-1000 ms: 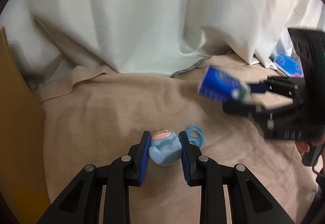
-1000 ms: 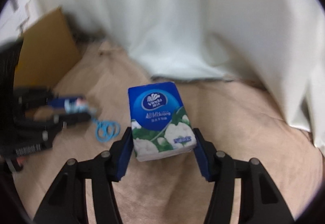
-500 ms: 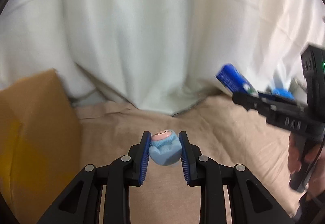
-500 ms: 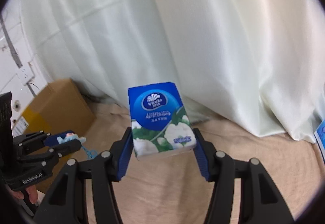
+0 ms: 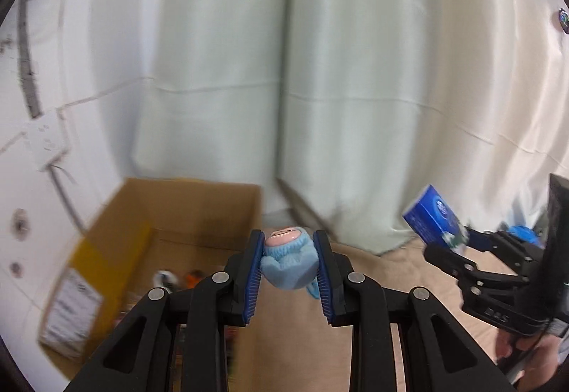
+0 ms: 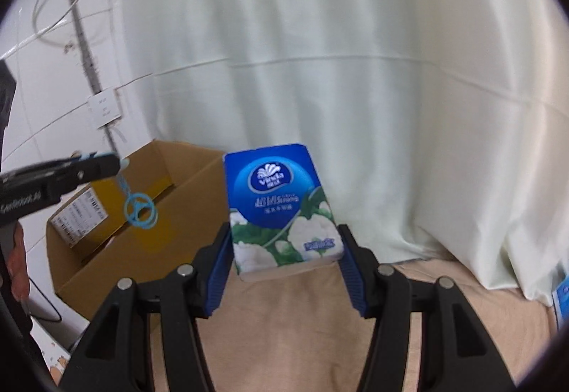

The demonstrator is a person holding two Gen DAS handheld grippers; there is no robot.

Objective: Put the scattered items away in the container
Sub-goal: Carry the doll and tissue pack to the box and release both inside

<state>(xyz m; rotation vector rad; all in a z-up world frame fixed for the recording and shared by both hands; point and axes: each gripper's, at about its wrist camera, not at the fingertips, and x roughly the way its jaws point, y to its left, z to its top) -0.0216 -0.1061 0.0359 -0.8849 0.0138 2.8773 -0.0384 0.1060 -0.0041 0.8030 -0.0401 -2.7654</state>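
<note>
My left gripper (image 5: 288, 246) is shut on a small light-blue plush doll (image 5: 288, 264) with a pink face, held in the air beside the open cardboard box (image 5: 192, 210). From the right wrist view the left gripper (image 6: 103, 162) hangs over the box (image 6: 117, 250), and the doll's blue ring strap (image 6: 138, 207) dangles below it. My right gripper (image 6: 284, 250) is shut on a blue tissue pack (image 6: 281, 207) with white flowers, lifted above the beige blanket (image 6: 302, 328). The same tissue pack (image 5: 432, 219) shows at the right of the left wrist view.
White curtains (image 6: 338, 72) hang behind the blanket. A white tiled wall with a socket (image 5: 46, 143) and cables stands behind the box. Several small items (image 5: 177, 280) lie blurred inside the box. Another blue pack (image 6: 562, 299) lies at the far right. A hand (image 5: 522, 353) holds the right gripper.
Both grippers have risen off the blanket and swung left toward the cardboard box, each still carrying its item. The ring strap has left the blanket and now dangles.
</note>
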